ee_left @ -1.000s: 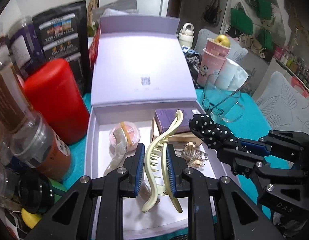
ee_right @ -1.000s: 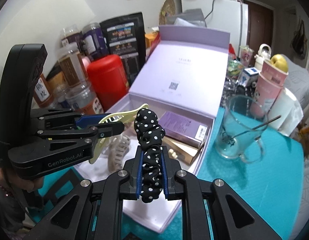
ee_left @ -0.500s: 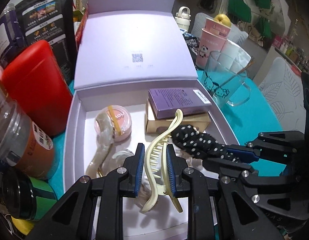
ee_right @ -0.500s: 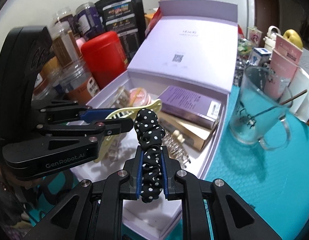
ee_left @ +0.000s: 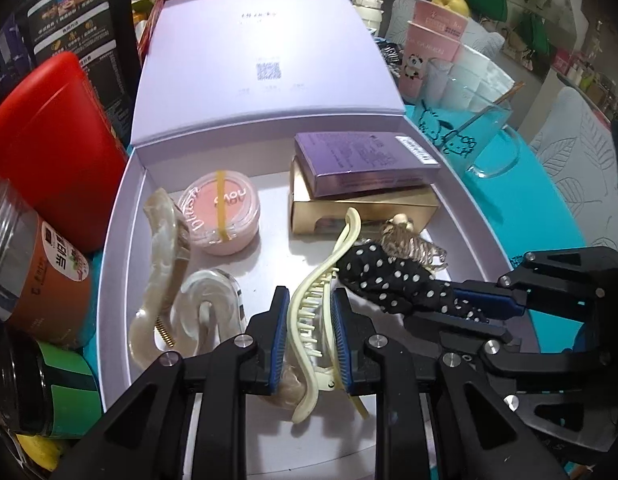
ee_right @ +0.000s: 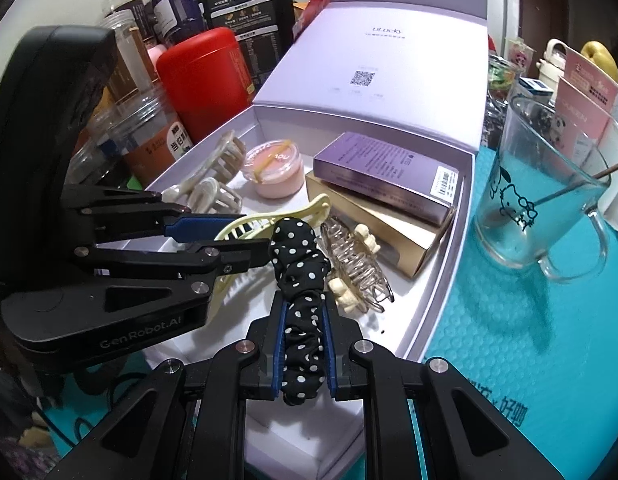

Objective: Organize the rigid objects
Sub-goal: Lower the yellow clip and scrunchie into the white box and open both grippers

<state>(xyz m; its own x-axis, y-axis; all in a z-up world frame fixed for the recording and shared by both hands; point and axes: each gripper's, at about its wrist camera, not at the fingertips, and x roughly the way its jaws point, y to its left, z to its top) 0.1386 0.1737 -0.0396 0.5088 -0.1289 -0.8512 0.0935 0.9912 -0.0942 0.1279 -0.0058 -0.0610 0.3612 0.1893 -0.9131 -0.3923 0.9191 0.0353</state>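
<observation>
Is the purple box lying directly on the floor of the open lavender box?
No, the purple box rests on top of a gold box.

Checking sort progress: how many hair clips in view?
4: cream clip in left gripper; marbled clip, clear clip, wire clip in box. More may be hidden.

Teal ribbed mat (ee_right: 521, 364) over the tabletop. Resting directly on it: open lilac box (ee_right: 433, 312) near centre, lid propped up at the far side; glass mug (ee_right: 549, 208) with a cartoon print just right of the box; red canister (ee_right: 205, 80) and clear jars (ee_right: 149, 132) crowded along the box's left side; pink cups (ee_left: 433, 48) far right.
</observation>
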